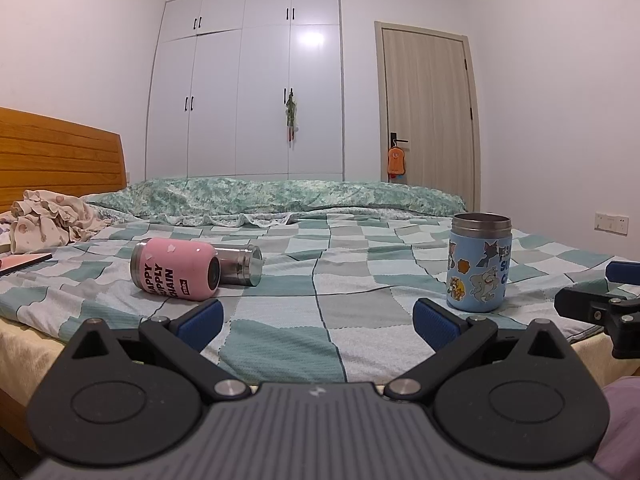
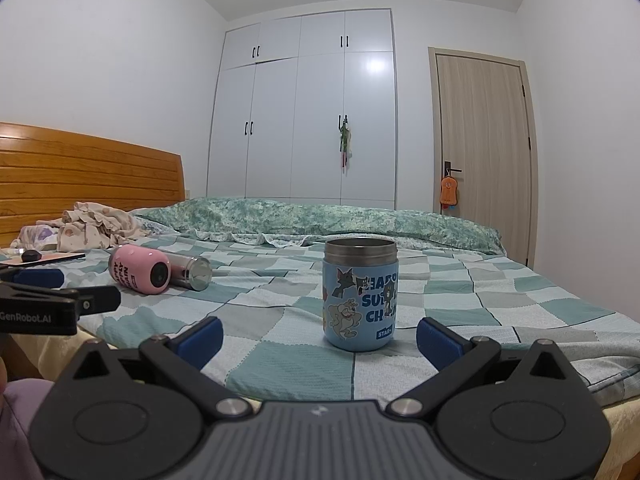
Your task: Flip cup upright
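1. Left tool (image 1: 316,316) was spread wide with nothing between its blue pads, low at the near edge of the bed (image 1: 280,344) and aimed level across it.
2. Right tool (image 2: 320,336) was likewise released and empty, level, with the upright blue cartoon-print steel cup (image 2: 360,294) just ahead of its gap.
3. The pink steel cup with black lettering (image 1: 176,269) lay on its side ahead-left of the left tool, touching a bare steel cylindrical cup (image 1: 242,265), also on its side.
4. Risks, as I judge them: a round body could roll on the soft checked sheet when pinched; nudging the steel neighbour; tipping after release on uneven bedding.
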The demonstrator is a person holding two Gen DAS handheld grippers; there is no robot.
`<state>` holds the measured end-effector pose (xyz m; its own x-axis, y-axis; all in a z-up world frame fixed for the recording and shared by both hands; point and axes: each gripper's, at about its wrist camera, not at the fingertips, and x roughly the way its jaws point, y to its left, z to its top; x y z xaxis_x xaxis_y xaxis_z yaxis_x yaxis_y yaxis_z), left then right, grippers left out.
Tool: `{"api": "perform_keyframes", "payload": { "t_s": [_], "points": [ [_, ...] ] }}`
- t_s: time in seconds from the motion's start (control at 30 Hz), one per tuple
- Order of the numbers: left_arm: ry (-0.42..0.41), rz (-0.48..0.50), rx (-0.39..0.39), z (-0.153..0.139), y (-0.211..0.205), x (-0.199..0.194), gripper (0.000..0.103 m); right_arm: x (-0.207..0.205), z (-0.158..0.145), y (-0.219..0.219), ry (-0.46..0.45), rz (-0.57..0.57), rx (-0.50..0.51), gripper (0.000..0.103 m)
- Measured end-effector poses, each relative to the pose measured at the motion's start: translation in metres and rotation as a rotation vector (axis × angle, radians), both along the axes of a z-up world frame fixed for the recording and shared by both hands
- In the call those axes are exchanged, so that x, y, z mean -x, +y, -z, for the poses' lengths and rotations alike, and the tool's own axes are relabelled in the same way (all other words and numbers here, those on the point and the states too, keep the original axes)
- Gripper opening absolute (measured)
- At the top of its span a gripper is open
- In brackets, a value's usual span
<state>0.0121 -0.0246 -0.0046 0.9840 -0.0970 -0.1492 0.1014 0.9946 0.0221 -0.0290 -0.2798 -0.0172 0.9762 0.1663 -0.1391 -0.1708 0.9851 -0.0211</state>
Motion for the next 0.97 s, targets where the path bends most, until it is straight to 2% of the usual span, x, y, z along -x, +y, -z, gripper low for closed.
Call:
{"api": "perform_keyframes", "payload": {
  "t_s": [0.97],
  "points": [
    [-0.007, -0.004, -0.002, -0.0008, -0.0002, 0.0007, 0.103, 0.0004, 0.0006, 0.0000, -0.001, 0.000, -0.001, 0.103]
  ]
}}
